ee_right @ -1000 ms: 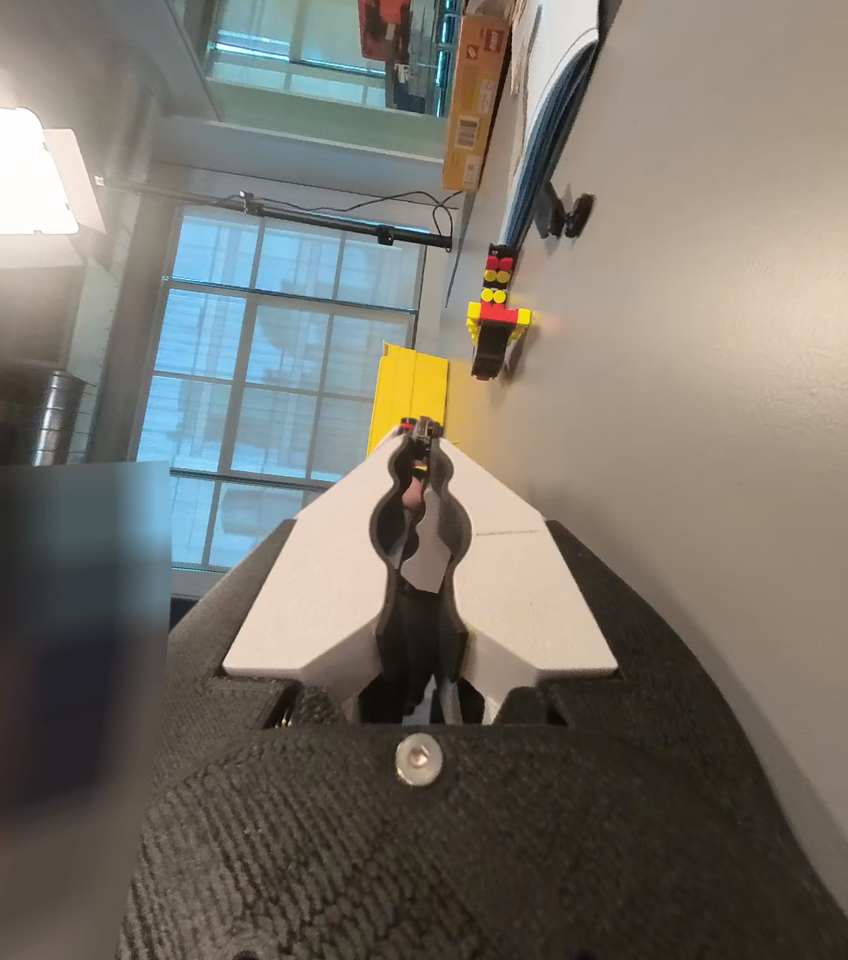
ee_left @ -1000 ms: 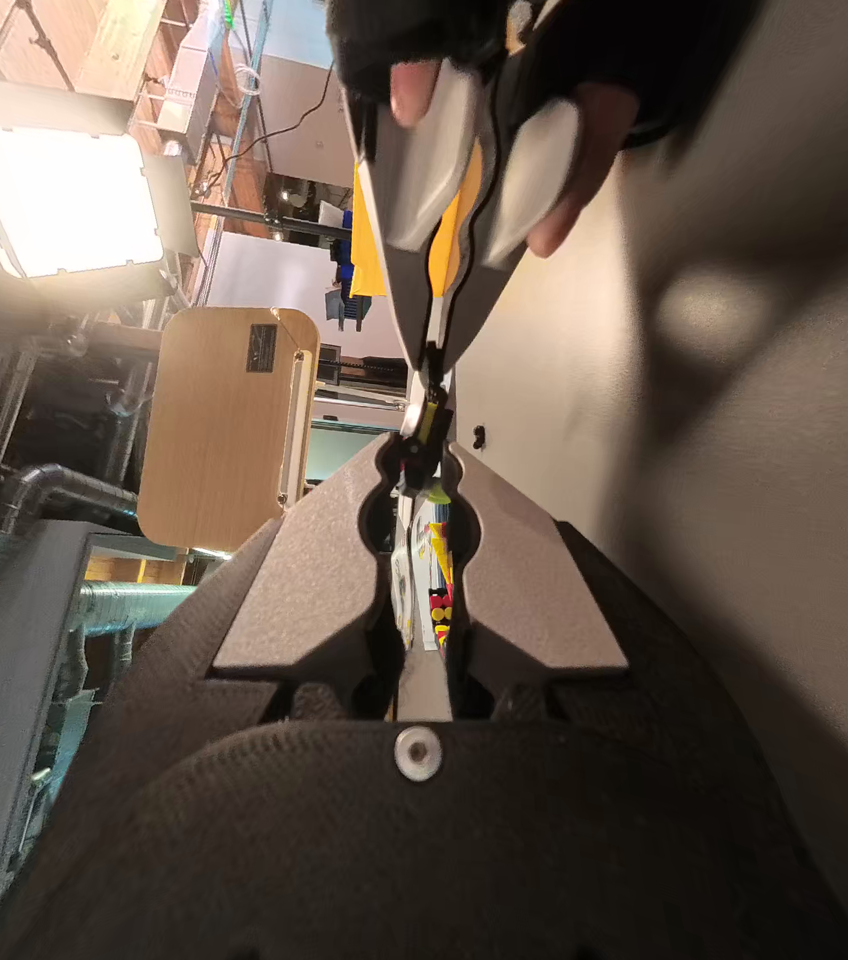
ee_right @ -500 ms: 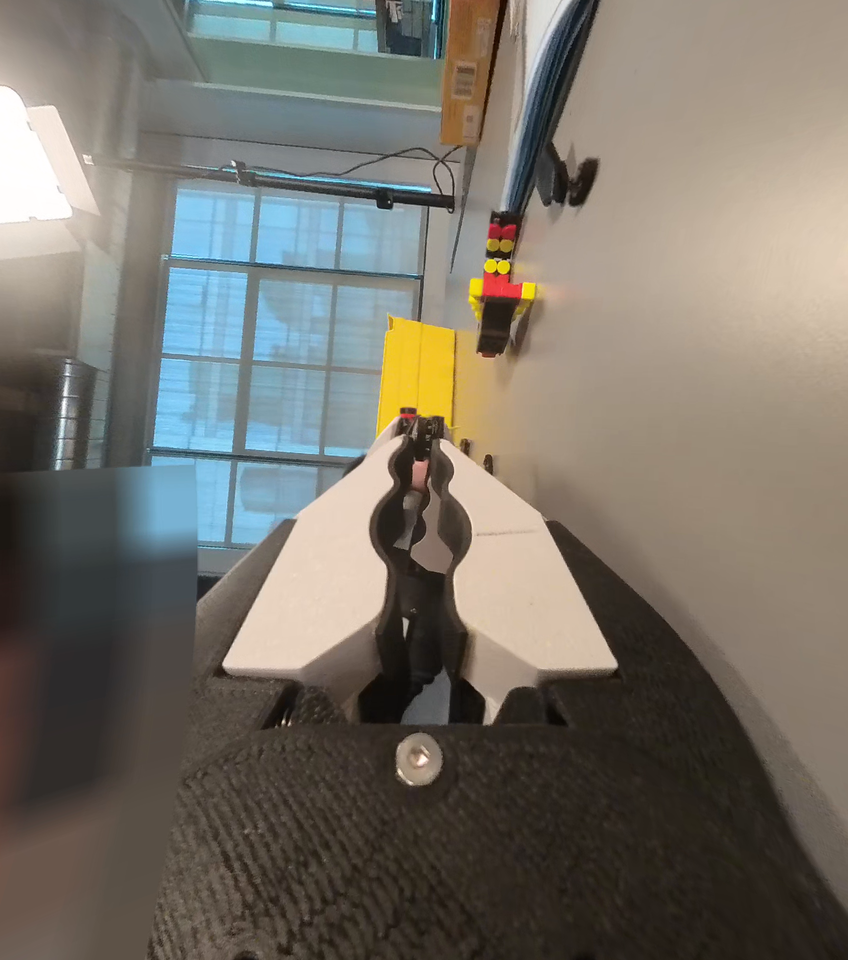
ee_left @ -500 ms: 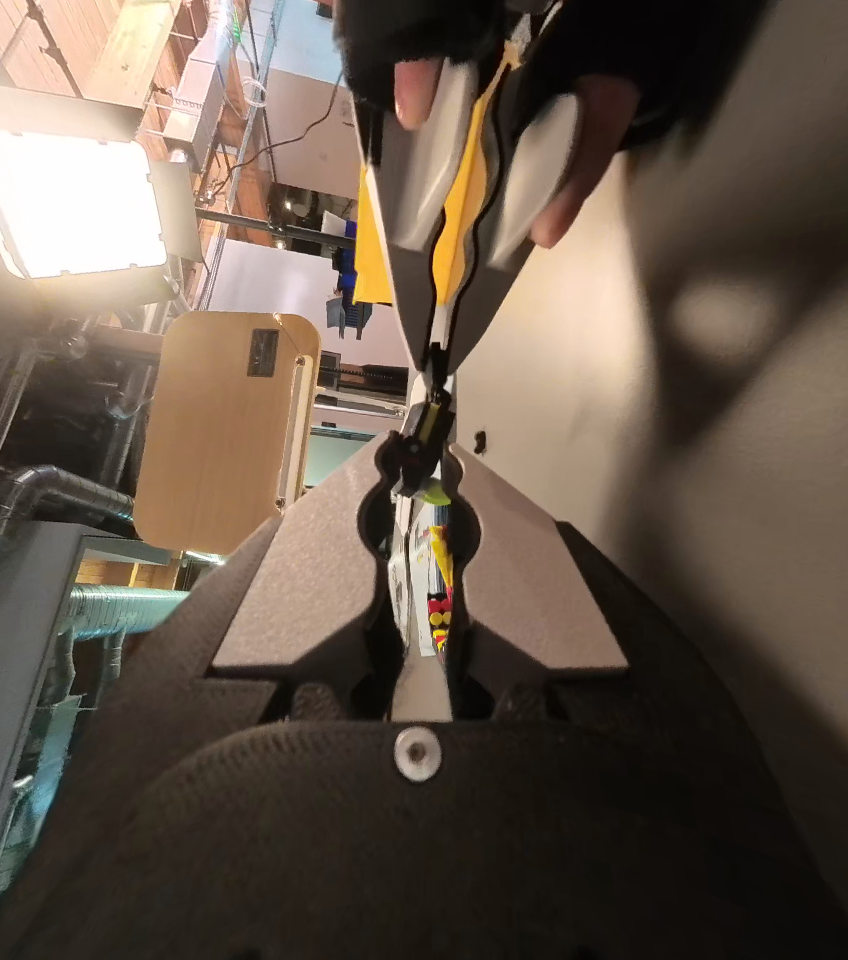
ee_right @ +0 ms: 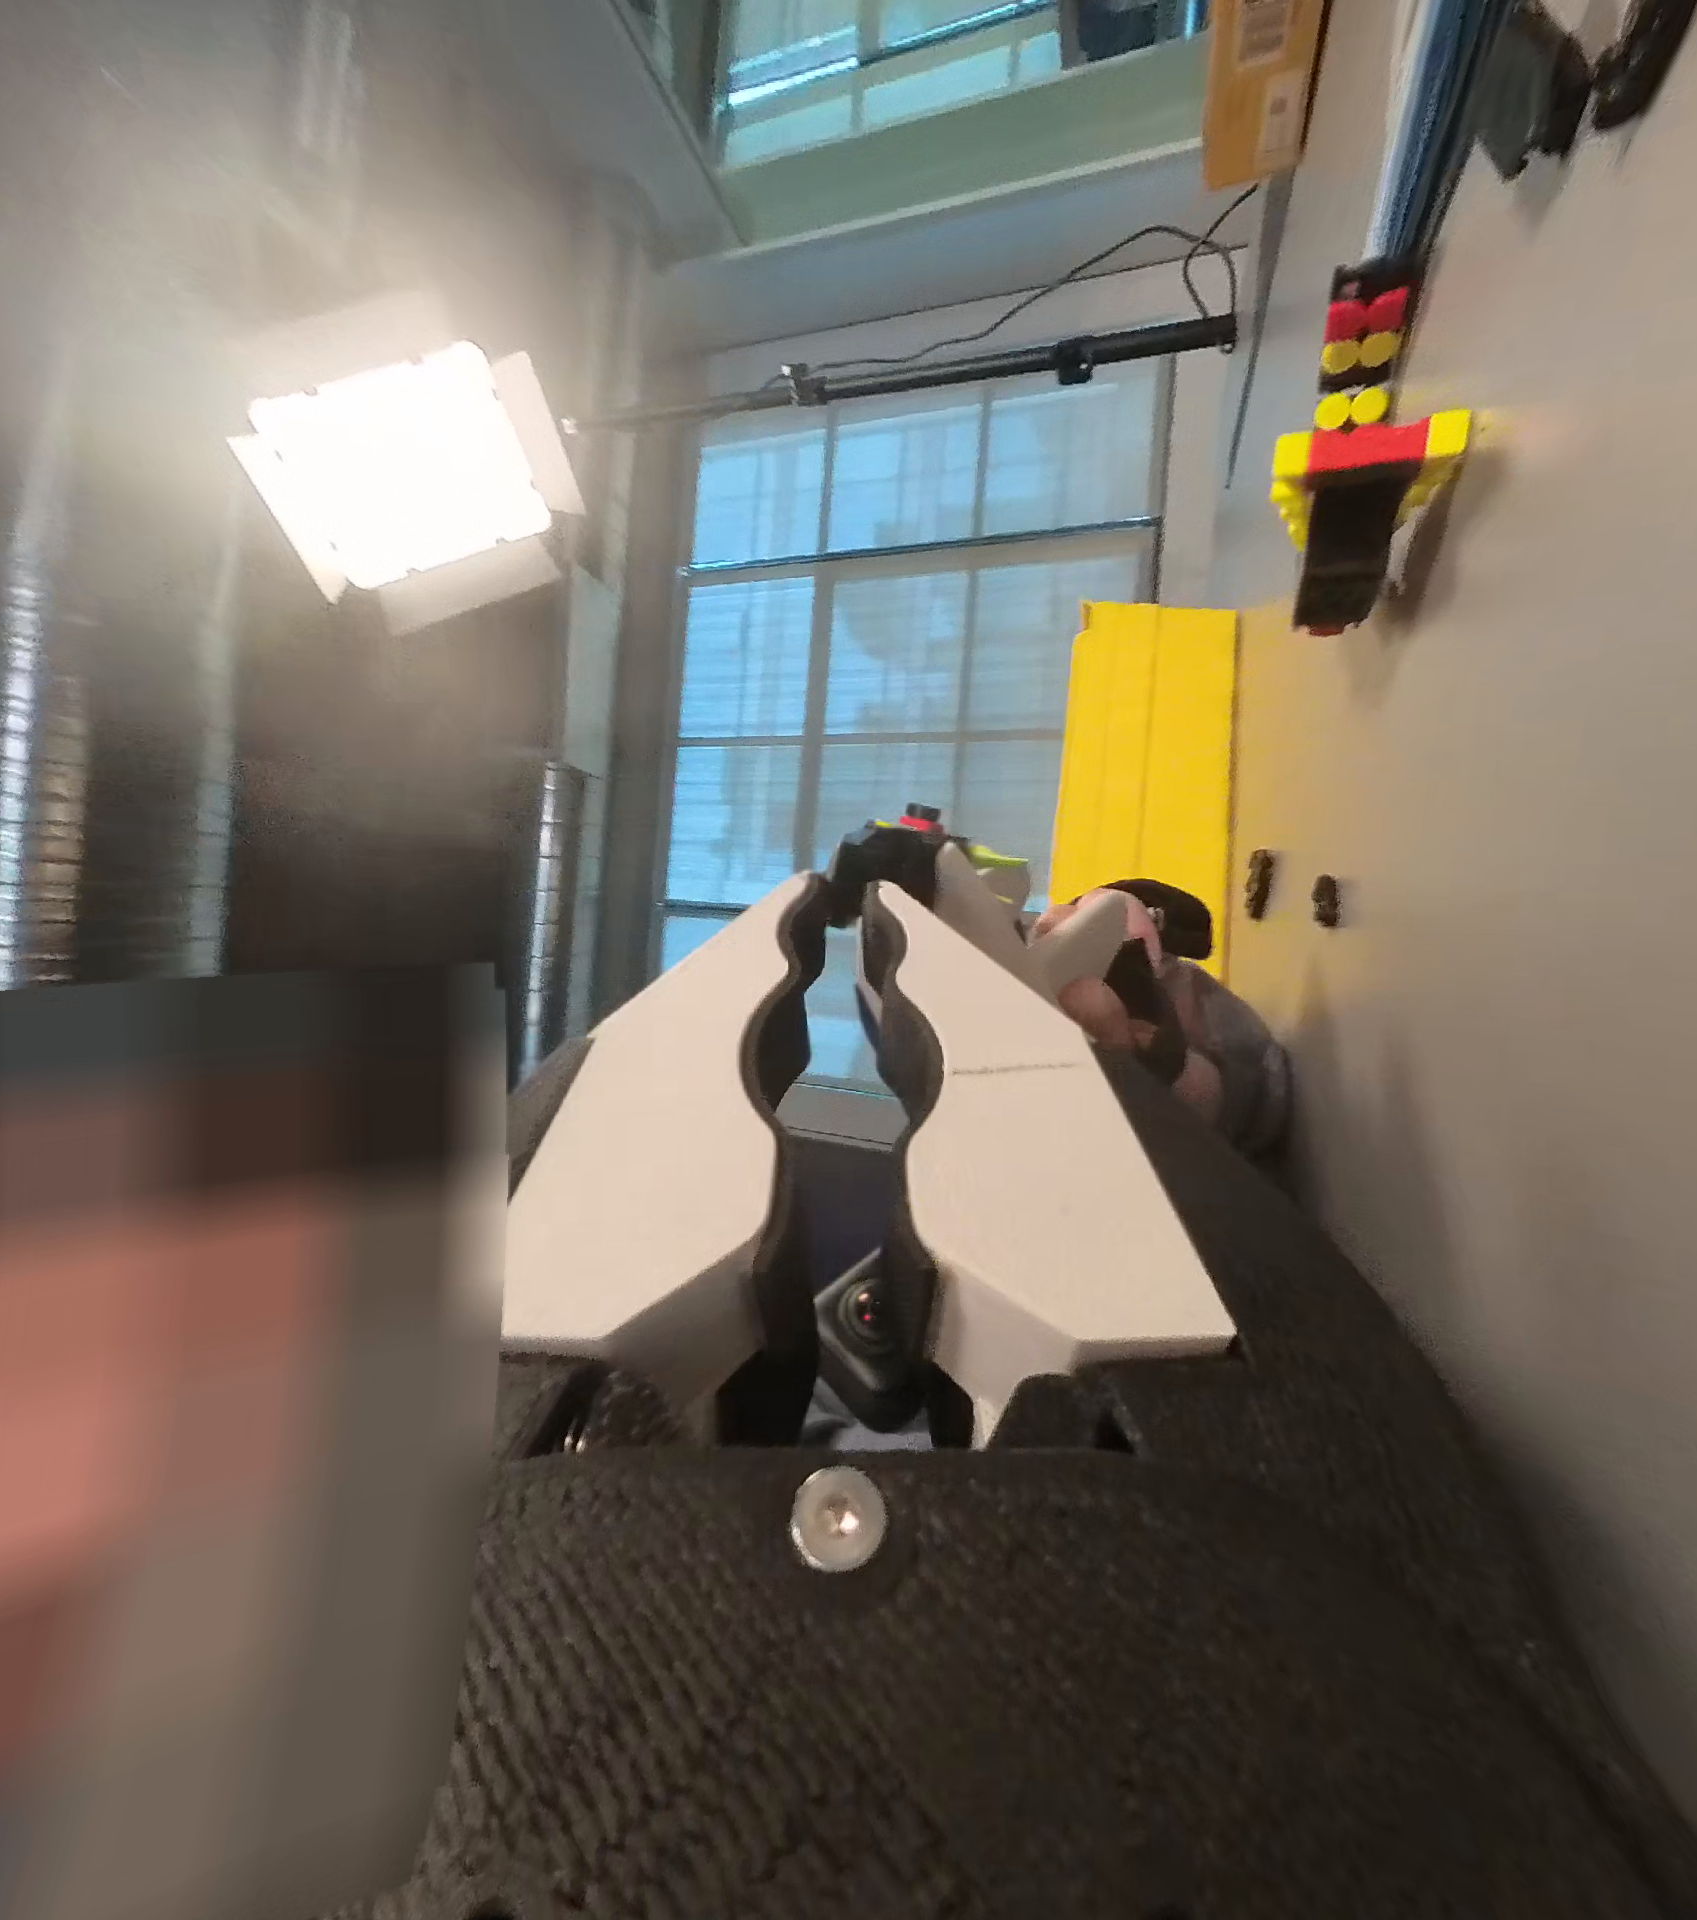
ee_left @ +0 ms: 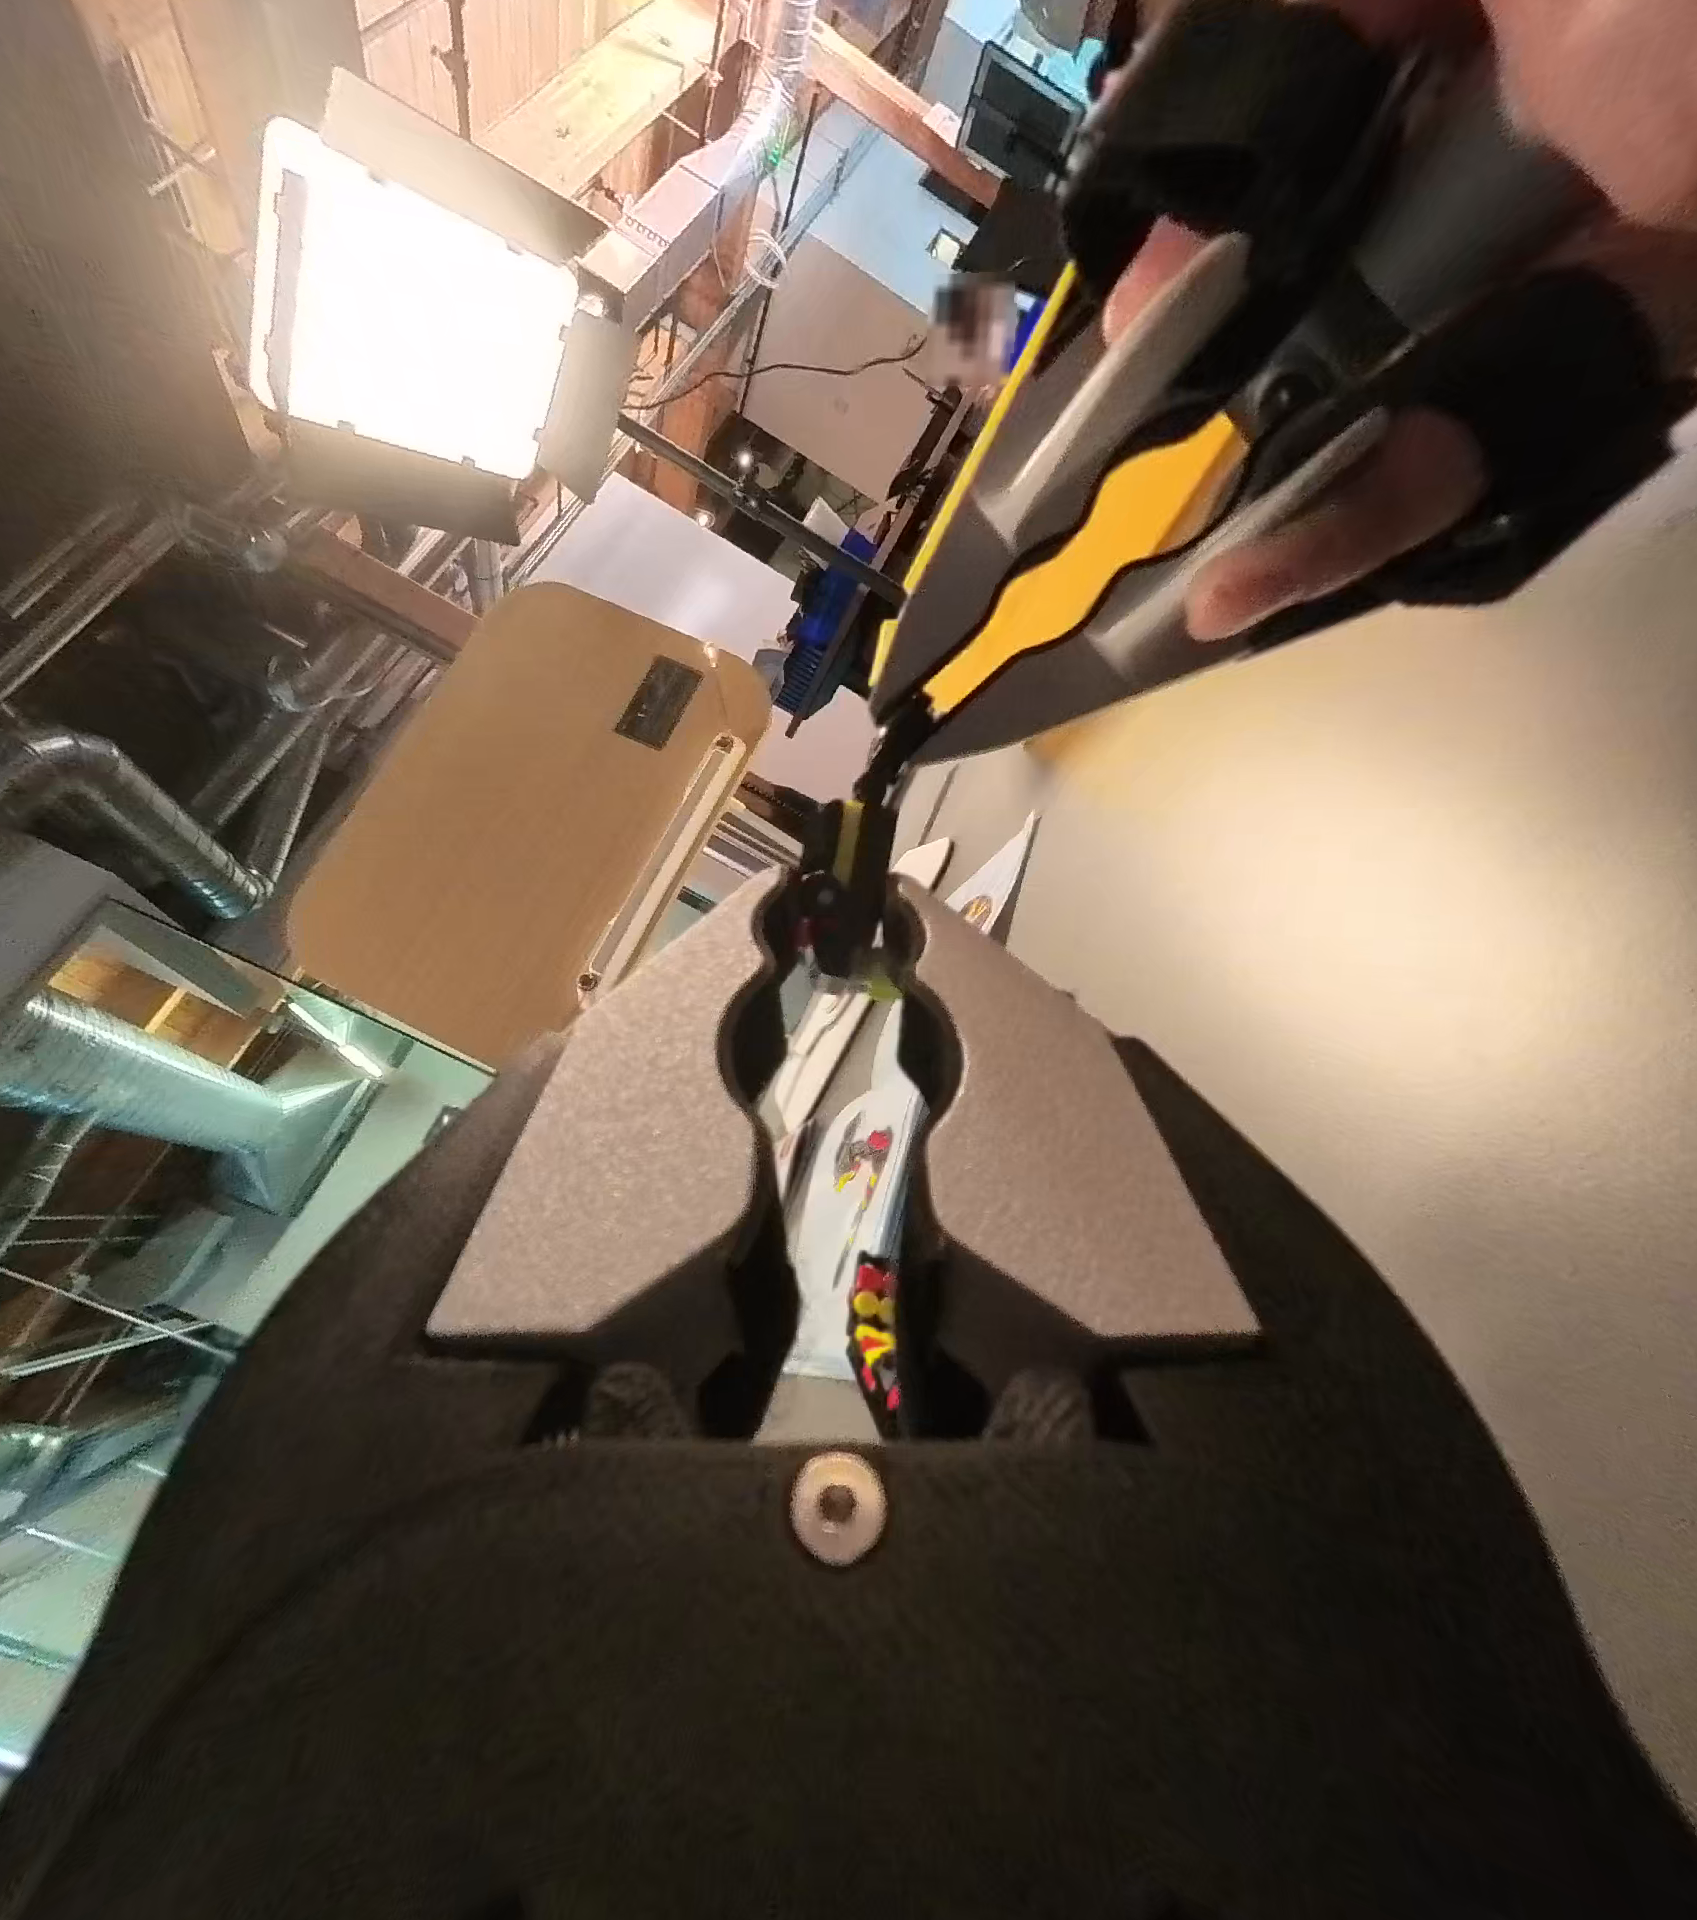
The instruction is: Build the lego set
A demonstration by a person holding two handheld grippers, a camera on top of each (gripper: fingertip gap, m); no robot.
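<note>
My left gripper (ee_left: 839, 920) is shut on a small black, yellow and red lego sub-assembly (ee_left: 849, 862), held in the air beside the grey table (ee_left: 1395, 935). My right gripper (ee_right: 854, 894) is shut on the black end of the same sub-assembly (ee_right: 875, 852). In the left wrist view the right gripper (ee_left: 891, 732) reaches in from the upper right, tip to tip with mine. The left gripper's fingers (ee_right: 974, 914) show just behind the right one's tips. A partly built black, red and yellow model (ee_right: 1353, 468) stands on the table farther off.
A yellow box (ee_right: 1145, 748) lies on the table (ee_right: 1602, 935), with two small black pieces (ee_right: 1291, 891) beside it. A booklet (ee_left: 854, 1164), a cardboard box (ee_right: 1254, 94) and black parts (ee_right: 1550, 94) lie farther back. A wooden chair back (ee_left: 522, 810) and a bright light panel (ee_left: 408, 343) stand off the table. The tips of both grippers are at nearly the same place.
Both views have rolled. In the left view the right gripper has swung from straight ahead to the upper right. Both grippers have kept their hold on the small sub-assembly.
</note>
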